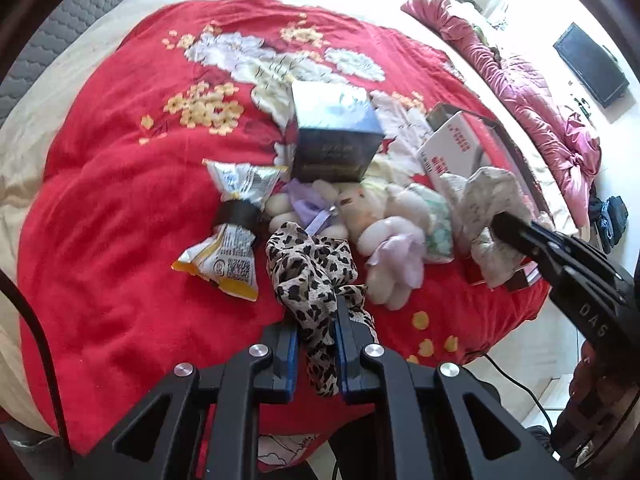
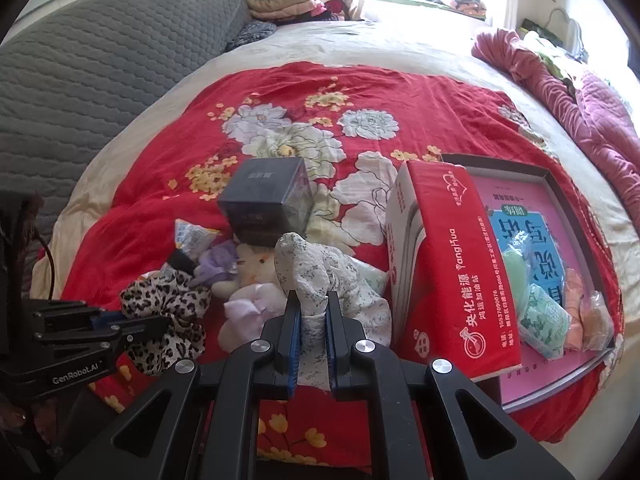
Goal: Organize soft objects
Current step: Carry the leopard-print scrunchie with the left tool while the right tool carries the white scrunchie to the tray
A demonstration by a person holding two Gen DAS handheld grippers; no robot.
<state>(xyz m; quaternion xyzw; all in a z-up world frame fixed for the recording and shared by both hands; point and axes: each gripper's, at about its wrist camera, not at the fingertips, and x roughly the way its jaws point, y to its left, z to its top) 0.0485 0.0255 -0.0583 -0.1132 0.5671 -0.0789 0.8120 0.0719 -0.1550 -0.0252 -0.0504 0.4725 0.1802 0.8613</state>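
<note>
Red floral bedspread point(image 2: 360, 92) on bed, clutter mid-scene. Left gripper point(image 1: 316, 332) clenched on leopard scarf point(image 1: 308, 264); right gripper point(image 2: 313, 312) grasping pale floral cloth point(image 2: 316, 268). Tray point(image 2: 560, 184) far right holds several soft packs. Plush rabbit point(image 1: 384, 220) unsorted; roughly midway.

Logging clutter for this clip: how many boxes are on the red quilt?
3: a dark cube box mid-quilt behind the plush toys, a red carton to its right, and a shallow tray box under and beside that carton. More may hide under the soft pile.
</note>
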